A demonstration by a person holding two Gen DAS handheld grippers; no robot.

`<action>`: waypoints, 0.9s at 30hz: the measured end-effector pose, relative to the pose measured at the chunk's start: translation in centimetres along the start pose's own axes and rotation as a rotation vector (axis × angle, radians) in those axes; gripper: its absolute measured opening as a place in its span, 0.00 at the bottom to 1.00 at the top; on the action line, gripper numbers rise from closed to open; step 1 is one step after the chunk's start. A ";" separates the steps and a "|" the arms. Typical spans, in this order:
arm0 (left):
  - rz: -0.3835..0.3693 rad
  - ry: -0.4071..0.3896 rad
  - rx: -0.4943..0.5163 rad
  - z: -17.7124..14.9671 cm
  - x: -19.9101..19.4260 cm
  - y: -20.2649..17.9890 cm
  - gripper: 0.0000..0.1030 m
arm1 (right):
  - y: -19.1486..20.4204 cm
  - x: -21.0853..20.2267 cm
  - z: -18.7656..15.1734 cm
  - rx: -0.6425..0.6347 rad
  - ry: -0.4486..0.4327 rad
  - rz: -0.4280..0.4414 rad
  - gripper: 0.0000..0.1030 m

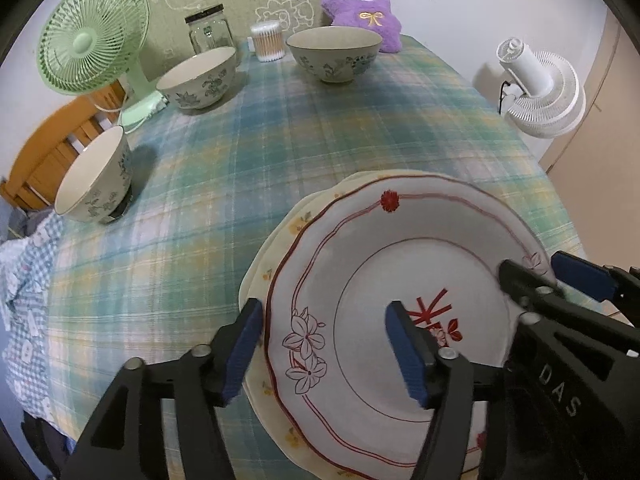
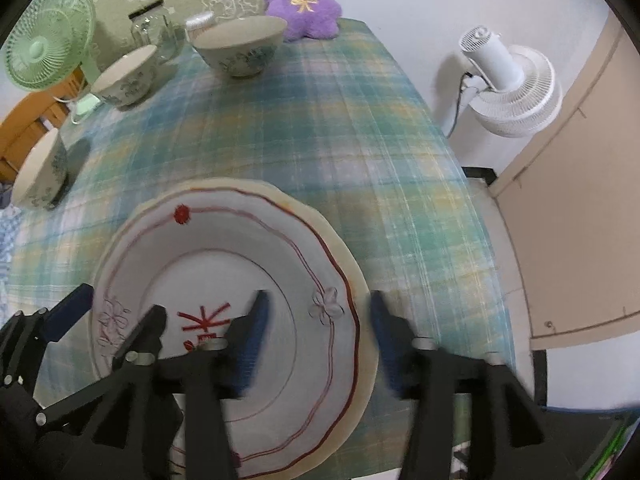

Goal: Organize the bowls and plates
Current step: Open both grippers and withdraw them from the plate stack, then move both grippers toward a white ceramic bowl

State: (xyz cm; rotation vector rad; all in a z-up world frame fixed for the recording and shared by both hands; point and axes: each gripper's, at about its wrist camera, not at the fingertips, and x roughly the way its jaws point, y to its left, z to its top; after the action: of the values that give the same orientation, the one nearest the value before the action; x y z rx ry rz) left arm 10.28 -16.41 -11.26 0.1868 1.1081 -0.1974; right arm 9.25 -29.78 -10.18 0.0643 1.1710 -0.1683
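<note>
A white plate with red lines (image 1: 360, 264) (image 2: 224, 248) lies stacked on a cream plate (image 1: 280, 240) (image 2: 342, 250) on the plaid tablecloth at the near side. My left gripper (image 1: 324, 348) (image 2: 106, 320) is open and straddles the plate's left rim, pads apart from it. My right gripper (image 2: 318, 340) (image 1: 552, 276) is open astride the right rim, one finger over the plate, one outside. Three floral bowls stand apart: one at the back (image 1: 334, 54) (image 2: 240, 46), one at back left (image 1: 198, 80) (image 2: 124, 76), one at the left edge (image 1: 94, 178) (image 2: 38, 172).
Along the back stand a green desk fan (image 1: 92, 36), a glass jar (image 1: 210, 32), a tub of cotton swabs (image 1: 266, 40) and a purple plush toy (image 1: 360, 4). A white floor fan (image 1: 536, 92) is beyond the table's right edge. A wooden chair (image 1: 48, 148) is at left.
</note>
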 end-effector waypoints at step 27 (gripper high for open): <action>0.133 -0.173 -0.208 5.4 -5.9 13.9 0.83 | 13.4 -6.3 8.7 -0.108 -0.202 0.192 0.73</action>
State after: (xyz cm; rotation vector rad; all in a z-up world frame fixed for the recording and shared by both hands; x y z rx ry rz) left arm 15.84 -3.90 -2.88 0.0561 0.9337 0.0207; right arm 16.98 -17.16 -1.51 0.0625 0.9645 0.0574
